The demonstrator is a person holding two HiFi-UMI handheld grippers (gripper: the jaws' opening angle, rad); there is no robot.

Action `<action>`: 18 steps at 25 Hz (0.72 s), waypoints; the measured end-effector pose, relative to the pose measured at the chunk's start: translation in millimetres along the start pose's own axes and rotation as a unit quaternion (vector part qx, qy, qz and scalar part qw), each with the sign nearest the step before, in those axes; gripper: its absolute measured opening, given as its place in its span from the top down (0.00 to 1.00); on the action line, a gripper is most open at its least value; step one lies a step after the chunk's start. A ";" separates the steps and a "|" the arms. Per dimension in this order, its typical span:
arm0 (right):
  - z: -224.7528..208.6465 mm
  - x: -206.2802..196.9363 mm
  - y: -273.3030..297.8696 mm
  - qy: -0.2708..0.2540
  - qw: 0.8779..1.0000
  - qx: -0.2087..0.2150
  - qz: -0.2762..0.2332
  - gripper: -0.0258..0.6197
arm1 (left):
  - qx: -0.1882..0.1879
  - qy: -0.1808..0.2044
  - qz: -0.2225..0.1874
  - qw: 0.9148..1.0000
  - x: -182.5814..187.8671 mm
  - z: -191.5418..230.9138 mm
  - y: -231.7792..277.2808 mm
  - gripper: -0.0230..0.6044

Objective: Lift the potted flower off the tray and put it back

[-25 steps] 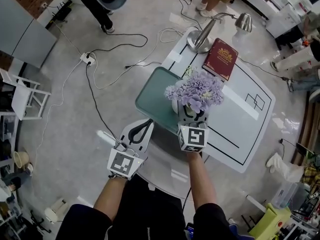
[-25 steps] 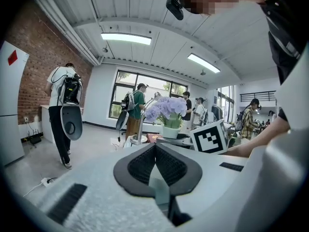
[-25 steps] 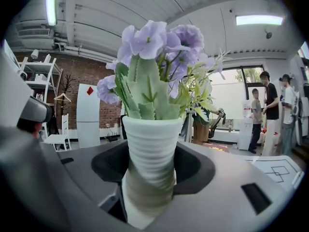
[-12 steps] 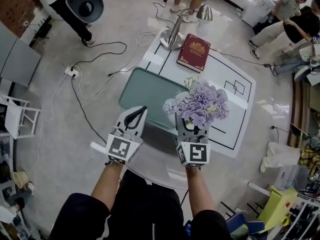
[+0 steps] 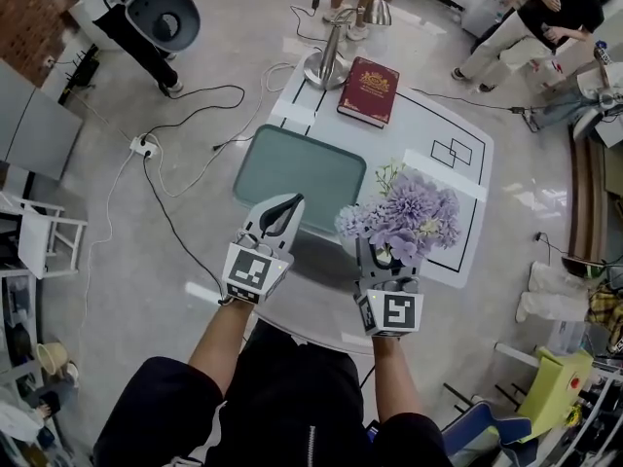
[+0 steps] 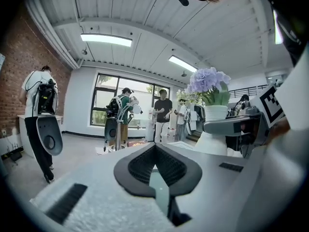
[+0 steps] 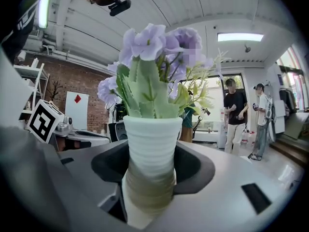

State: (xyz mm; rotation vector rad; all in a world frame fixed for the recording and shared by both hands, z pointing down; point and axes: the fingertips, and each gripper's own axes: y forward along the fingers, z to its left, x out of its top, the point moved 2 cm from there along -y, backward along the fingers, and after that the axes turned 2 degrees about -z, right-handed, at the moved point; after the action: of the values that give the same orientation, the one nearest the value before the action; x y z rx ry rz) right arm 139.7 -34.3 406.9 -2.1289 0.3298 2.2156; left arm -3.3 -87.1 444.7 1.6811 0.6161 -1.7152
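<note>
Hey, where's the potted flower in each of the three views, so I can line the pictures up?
Head view: potted flower right of centre, held in the right gripper jaws, to the right of the green tray.
Left gripper view: right of centre, upper half.
Right gripper view: dead centre, its white pot clamped between the jaws.
Shared landmark: the brick wall, at left in all three.

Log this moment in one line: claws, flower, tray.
right claw: shut on potted flower | potted flower: held off tray, to its right | left claw: shut, empty
</note>
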 end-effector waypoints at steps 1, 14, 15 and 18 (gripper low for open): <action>1.0 -0.1 -1.0 0.000 1.000 0.000 0.000 0.57 | -0.002 0.001 0.001 1.000 1.8 -1.0 -0.4 0.96; 6.5 -2.9 2.5 0.009 1.000 0.016 -0.001 0.57 | -0.008 0.008 -0.004 1.000 1.6 -10.6 2.5 0.96; 6.4 -5.1 2.3 0.009 1.000 0.017 0.001 0.57 | -0.007 0.006 -0.003 1.000 0.7 -10.5 2.1 0.96; 10.2 -11.5 4.6 0.007 1.000 0.023 0.009 0.57 | -0.003 0.003 0.000 1.000 -0.6 -7.6 -4.0 0.96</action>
State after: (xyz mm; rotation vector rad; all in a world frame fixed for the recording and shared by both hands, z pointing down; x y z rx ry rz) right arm 129.4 -35.6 419.2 -2.1283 0.3996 2.1801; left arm -1.0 -78.8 444.4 1.6819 0.6236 -1.7064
